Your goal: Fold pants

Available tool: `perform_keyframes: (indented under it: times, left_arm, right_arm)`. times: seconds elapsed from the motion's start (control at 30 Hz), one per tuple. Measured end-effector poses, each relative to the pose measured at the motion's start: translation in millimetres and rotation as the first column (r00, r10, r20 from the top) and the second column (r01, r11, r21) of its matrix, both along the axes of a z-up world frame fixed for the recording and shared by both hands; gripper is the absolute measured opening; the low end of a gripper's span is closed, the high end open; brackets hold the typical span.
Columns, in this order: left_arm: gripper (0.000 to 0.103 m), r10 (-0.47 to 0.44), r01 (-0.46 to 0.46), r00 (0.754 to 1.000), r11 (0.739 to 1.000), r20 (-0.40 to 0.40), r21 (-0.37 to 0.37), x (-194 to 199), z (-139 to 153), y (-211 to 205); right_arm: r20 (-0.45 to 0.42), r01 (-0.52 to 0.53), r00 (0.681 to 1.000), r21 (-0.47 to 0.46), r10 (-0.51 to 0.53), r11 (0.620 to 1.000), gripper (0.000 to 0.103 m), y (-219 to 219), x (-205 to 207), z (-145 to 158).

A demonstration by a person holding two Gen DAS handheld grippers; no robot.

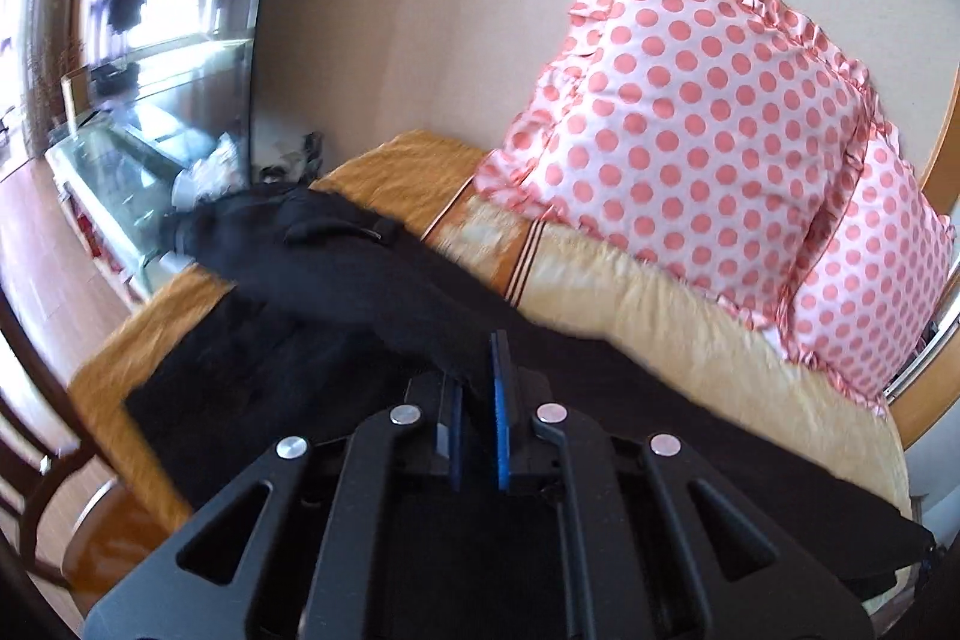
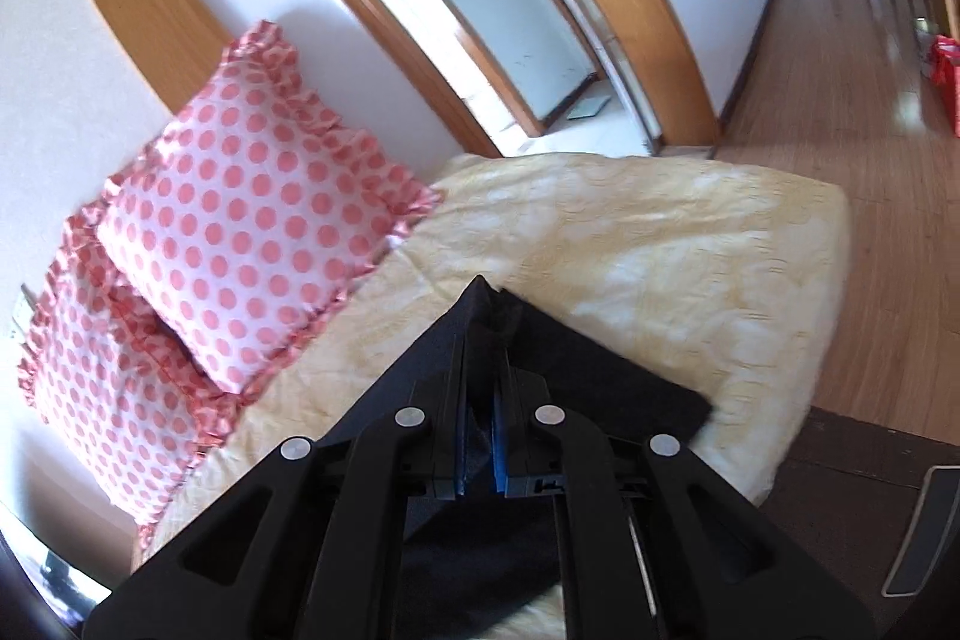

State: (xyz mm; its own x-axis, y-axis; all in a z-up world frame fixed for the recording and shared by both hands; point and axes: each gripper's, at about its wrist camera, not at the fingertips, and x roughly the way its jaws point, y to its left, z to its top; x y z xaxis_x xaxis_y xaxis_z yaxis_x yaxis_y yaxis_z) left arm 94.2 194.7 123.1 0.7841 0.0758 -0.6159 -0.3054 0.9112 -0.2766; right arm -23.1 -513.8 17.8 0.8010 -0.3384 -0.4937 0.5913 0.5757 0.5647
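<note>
Black pants are lying across the yellow bed, at eleven o'clock from the left gripper. Both grippers are pinching cloth, jaws nearly closed; the right gripper is lifting a corner. I judge a fold is starting; next, carrying both ends together evenly. No containers are showing.

the pants are black and lie spread across the bed, one part bunched and raised toward the far corner, where a belt loop shows. in the right wrist view a corner of the dark cloth rises off the bed in a peak, the rest flat beside it.
</note>
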Motion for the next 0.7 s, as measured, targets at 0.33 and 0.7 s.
perform_keyframes:
  times: [0.33, 0.7]
  left_arm:
    - [0.024, 0.114, -0.117, 0.993, 0.990, -0.033, -0.083, -62.4, -79.6, 6.1]
    - [0.053, 0.237, -0.242, 0.970, 0.917, -0.056, -0.318, -61.1, -82.8, 79.7]
  right_arm:
    - [-0.085, 0.019, 0.996, 0.064, -0.014, 0.998, 0.006, -5.1, -5.4, -31.8]
    - [-0.086, 0.021, 0.996, 0.079, -0.014, 0.997, 0.006, -7.0, -3.7, -35.0]
